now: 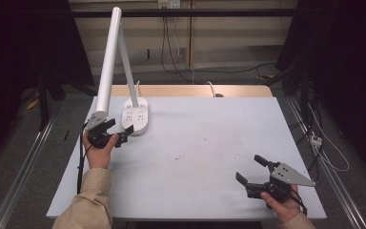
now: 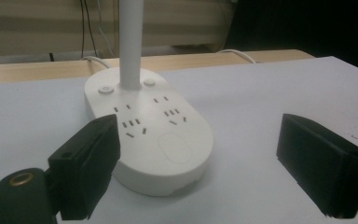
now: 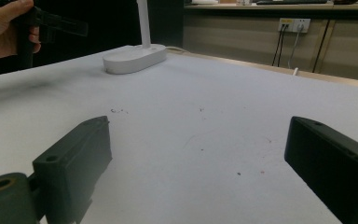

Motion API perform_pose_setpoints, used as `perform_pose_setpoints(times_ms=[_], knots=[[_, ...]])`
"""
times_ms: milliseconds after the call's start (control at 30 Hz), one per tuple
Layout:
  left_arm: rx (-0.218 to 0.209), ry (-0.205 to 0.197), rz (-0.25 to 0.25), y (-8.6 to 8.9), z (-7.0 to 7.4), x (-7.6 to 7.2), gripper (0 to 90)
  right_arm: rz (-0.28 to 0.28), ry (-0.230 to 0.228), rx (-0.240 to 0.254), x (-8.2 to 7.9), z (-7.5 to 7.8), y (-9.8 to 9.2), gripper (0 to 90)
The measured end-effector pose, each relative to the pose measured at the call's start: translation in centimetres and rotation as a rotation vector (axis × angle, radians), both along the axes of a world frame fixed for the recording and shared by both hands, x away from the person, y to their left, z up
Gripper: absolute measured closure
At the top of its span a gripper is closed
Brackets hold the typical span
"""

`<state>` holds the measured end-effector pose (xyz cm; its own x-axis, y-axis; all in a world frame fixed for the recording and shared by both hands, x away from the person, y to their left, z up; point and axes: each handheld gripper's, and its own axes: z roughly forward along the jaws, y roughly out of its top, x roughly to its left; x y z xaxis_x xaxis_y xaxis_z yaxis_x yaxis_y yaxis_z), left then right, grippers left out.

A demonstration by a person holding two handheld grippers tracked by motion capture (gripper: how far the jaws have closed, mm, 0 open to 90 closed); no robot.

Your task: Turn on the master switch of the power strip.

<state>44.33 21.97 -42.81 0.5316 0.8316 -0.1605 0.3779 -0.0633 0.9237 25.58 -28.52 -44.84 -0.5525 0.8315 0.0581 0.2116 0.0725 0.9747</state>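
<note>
Our left claw [image 1: 119, 134] hangs with jaws apart and nothing between them, just short of the desk lamp's base [image 1: 137, 116], which sits at the counter's [image 1: 209, 143] ten o'clock. The base lies at one o'clock from it, long axis running away from us. Our right claw [image 1: 253, 169] rests open, well apart. No readable writing.

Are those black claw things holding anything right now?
No. Both stand open and hold nothing: the left gripper hovers at the white lamp base, the right gripper over the bare table.
</note>
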Motion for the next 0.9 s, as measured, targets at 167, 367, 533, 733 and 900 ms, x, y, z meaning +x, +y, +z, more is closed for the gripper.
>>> perform_pose_setpoints(times_ms=[167,367,533,733,900], knots=[[0.021,0.020,0.011,-0.1,0.0,0.4,15.9,0.000,-0.004,-0.002,0.0,0.0,0.0,6.9],[0.014,0.007,0.005,-0.5,0.5,1.0,16.3,0.000,-0.001,-0.002,0.0,0.0,0.0,6.9],[0.034,0.019,0.017,-0.6,0.2,1.5,19.4,0.001,0.000,-0.003,0.0,0.0,0.0,6.9],[0.049,0.011,0.010,-0.8,0.7,2.1,23.2,0.003,-0.001,-0.005,0.1,0.0,0.0,6.9],[0.056,0.015,0.009,-1.2,0.9,2.5,25.2,0.004,0.002,-0.006,0.1,-0.1,0.0,7.0]])
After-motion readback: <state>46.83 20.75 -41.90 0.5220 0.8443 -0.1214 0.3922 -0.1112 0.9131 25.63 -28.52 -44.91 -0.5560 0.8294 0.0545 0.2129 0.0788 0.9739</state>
